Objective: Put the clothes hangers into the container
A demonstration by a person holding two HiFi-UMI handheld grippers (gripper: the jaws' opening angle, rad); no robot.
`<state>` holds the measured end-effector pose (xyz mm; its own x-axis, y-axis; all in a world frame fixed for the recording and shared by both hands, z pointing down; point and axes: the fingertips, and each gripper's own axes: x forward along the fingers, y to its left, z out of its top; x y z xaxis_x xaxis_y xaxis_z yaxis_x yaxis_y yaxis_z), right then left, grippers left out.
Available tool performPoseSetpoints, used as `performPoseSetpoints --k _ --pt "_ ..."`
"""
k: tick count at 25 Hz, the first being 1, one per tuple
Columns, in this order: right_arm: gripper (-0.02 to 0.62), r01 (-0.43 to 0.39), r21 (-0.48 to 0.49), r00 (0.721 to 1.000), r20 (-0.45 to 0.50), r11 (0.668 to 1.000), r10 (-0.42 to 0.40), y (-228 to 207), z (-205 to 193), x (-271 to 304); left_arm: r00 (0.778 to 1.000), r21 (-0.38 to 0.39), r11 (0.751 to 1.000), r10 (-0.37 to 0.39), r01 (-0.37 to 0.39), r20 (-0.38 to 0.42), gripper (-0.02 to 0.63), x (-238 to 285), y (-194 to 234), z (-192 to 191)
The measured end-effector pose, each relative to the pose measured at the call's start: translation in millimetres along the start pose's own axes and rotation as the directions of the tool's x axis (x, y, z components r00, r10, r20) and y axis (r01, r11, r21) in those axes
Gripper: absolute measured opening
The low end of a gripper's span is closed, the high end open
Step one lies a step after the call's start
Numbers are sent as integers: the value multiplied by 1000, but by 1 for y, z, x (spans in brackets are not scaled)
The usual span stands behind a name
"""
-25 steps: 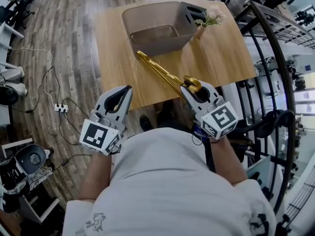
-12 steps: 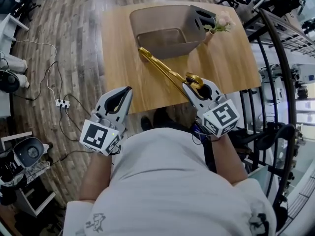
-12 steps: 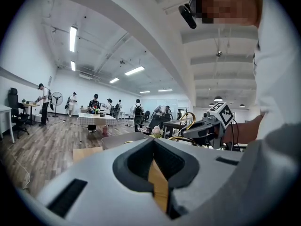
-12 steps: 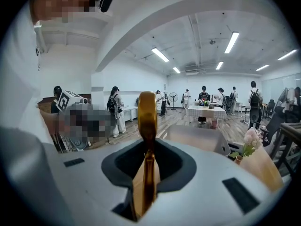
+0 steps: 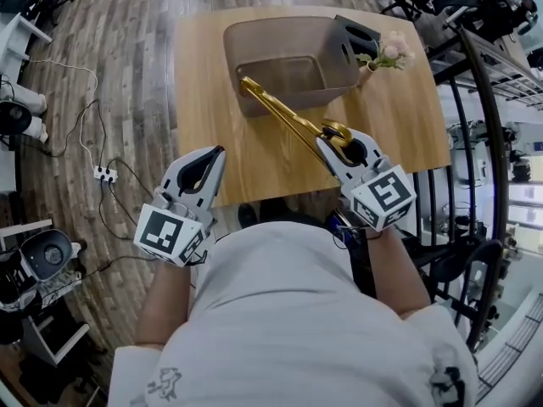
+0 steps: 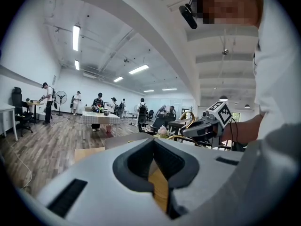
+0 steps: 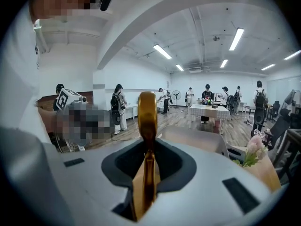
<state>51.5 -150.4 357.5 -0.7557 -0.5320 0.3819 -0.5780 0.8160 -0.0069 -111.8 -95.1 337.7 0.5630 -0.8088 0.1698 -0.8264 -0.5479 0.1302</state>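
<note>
Gold clothes hangers (image 5: 284,119), taupe container (image 5: 280,39)

Wooden table (image 5: 204,100), pink flowers (image 5: 394,49), floor power strip (image 5: 105,174)

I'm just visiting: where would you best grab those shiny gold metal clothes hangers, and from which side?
At the neck just under the hook, coming in from the hook end, as the right tongs do. There the gold metal clothes hangers are thin enough to sit between the pads. The long arms then point ahead toward the brown plastic basket.
</note>
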Motion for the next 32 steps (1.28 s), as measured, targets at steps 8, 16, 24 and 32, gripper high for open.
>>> performPoseSetpoints --k 8,16,24,32 --pt "75 -31 -59 999 -40 998 28 -51 15 34 1000 -7 1000 17 -17 -9 8 43 17 10" --pt "75 -87 -117 993 -95 989 76 -91 30 74 999 -21 999 42 -43 -20 8 75 37 13" --pt "75 -168 -135 978 -151 977 148 -125 42 133 997 -31 997 68 -69 -40 8 109 63 13" --pt "75 -250 -142 944 -256 958 209 -139 18 186 994 -47 995 89 -93 -69 8 128 85 3"
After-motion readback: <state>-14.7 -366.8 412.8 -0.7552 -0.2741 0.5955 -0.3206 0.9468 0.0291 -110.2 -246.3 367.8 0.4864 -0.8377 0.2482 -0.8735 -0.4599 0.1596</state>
